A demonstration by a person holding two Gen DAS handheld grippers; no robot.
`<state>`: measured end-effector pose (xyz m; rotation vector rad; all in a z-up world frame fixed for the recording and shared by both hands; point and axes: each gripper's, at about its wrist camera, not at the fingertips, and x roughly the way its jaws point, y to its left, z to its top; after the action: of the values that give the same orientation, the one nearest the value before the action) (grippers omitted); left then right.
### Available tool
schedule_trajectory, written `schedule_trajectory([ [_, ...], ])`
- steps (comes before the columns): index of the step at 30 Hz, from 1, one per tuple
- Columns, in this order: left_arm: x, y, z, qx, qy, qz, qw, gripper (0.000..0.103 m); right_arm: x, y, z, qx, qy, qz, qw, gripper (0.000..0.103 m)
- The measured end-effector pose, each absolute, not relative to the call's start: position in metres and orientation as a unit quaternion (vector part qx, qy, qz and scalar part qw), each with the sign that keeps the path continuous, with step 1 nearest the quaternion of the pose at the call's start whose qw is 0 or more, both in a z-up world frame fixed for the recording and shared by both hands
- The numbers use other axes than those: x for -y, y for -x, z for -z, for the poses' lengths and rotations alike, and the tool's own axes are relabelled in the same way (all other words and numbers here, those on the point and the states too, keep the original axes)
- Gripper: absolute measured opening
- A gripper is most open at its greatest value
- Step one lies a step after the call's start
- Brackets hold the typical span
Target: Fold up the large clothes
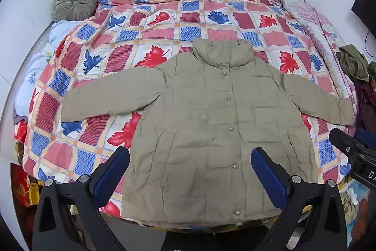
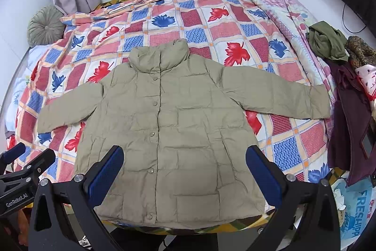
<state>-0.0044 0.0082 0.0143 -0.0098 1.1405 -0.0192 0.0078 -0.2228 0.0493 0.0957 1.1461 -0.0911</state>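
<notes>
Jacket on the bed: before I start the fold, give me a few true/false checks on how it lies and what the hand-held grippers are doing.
1. The jacket lies flat, front up, both sleeves spread out to the sides. True.
2. The jacket's front is unbuttoned and hanging open. False: the front is closed, with the row of snaps running down the middle.
3. The left hand-held gripper is shut on the hem. False: its jaws stand wide open, holding nothing.
4. The right hand-held gripper is open and holds nothing. True.
5. The round green cushion sits on top of the jacket. False: it is at the far left corner of the bed, apart from the jacket.
</notes>
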Motion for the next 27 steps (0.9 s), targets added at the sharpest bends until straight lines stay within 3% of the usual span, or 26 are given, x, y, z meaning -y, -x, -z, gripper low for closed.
schedule_trajectory([
  [27,-0.0062,0.0059,-0.0166,-0.539,0.005,0.008,0.843,0.103,0.2229,-0.0074,-0.0490,-0.541,-0.045,0.044,0.839,0.103],
])
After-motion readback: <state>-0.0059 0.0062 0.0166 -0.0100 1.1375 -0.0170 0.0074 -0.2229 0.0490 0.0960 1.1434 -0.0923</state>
